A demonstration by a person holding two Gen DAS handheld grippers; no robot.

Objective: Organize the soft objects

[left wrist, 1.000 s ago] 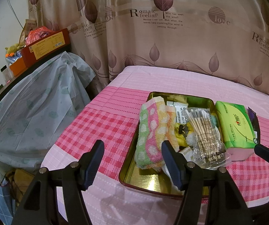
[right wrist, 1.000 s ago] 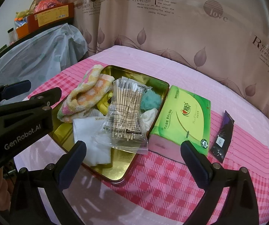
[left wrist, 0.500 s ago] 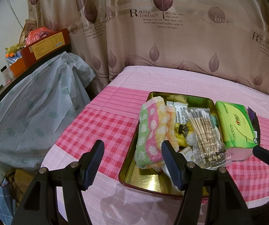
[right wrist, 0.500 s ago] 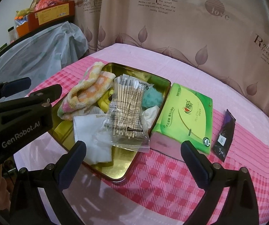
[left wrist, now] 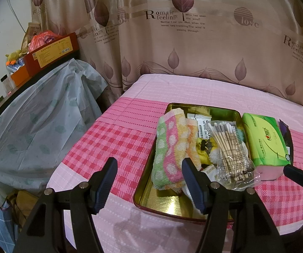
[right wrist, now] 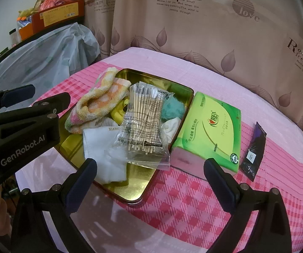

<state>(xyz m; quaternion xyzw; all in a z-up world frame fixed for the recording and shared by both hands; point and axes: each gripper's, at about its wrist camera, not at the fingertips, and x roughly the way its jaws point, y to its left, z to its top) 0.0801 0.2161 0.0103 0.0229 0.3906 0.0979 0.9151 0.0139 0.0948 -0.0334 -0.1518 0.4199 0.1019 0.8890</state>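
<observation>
While both tools are held low at the near edge of the table, the left gripper (left wrist: 148, 181) and right gripper (right wrist: 149, 174) are seen spread wide with nothing pinched, probably so either can drop onto something soft. Just past them, the gold tin (right wrist: 139, 191) is packed with a folded towel (left wrist: 170, 145), white cloth (right wrist: 102, 156), a bag of cotton swabs (right wrist: 145, 124) laid on top and a teal puff (right wrist: 173, 109). Further right, a green tissue pack (right wrist: 212, 130) is pressed against the tin's side and a dark sachet (right wrist: 254, 151) is left apart, so it fits either sorting out or packing in.
</observation>
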